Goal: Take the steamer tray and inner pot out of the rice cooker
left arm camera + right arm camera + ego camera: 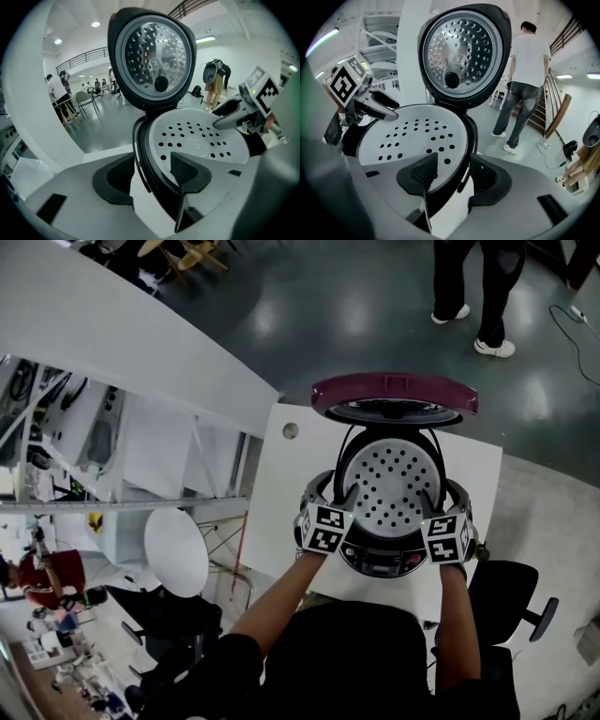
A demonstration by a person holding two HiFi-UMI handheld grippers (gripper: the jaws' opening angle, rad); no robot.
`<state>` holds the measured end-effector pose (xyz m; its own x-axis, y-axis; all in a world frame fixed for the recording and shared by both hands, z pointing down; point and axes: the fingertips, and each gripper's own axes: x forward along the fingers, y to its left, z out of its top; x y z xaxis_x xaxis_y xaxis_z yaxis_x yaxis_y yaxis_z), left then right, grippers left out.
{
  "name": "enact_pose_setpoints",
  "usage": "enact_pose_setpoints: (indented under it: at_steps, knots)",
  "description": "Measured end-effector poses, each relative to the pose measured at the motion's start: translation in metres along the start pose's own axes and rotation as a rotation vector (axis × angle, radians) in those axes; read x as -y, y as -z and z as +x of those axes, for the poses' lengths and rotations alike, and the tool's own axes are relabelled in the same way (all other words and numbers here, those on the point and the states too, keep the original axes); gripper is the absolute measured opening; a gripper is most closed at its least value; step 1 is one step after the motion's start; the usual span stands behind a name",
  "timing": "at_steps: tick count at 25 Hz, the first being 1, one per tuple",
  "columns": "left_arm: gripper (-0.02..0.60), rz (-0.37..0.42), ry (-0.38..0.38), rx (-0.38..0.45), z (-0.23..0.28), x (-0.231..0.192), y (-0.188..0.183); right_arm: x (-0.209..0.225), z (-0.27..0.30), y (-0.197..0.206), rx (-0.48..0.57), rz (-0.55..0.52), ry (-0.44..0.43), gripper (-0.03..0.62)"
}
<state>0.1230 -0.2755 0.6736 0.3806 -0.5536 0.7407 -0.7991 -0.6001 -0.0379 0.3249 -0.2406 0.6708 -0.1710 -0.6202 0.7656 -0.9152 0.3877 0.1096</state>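
White steamer tray hides inner pot; left claw and right claw released, straddling rice cooker rim.

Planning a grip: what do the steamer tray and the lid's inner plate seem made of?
Steamer tray: matte pale grey, probably plastic; soft, even sheen without sharp reflections. Lid's inner plate: likely polished metal; bright mirror-like glints between its holes.

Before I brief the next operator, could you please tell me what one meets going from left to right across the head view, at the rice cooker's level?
Round white disc → left gripper → perforated steamer tray → right gripper → black office chair.
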Motion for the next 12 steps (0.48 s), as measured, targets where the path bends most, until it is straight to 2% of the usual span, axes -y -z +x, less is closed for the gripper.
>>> enact_pose_setpoints:
  at_steps: [3,5,7,12]
  knots:
    - [0.231,-0.017,-0.016,0.001,-0.004,0.001,0.001,0.002,-0.004,-0.002,0.019,-0.01,-0.009,0.184]
    - [0.212,-0.019,-0.018,0.009,-0.005,0.002,0.003,0.001,-0.007,-0.007,0.033,-0.028,-0.013,0.133]
    - [0.169,-0.019,-0.027,0.02,-0.007,0.001,0.002,-0.002,-0.009,-0.011,0.038,-0.045,-0.017,0.132]
    - [0.13,-0.037,-0.026,0.028,-0.015,0.003,-0.006,-0.003,-0.014,-0.014,0.036,-0.056,-0.008,0.112]
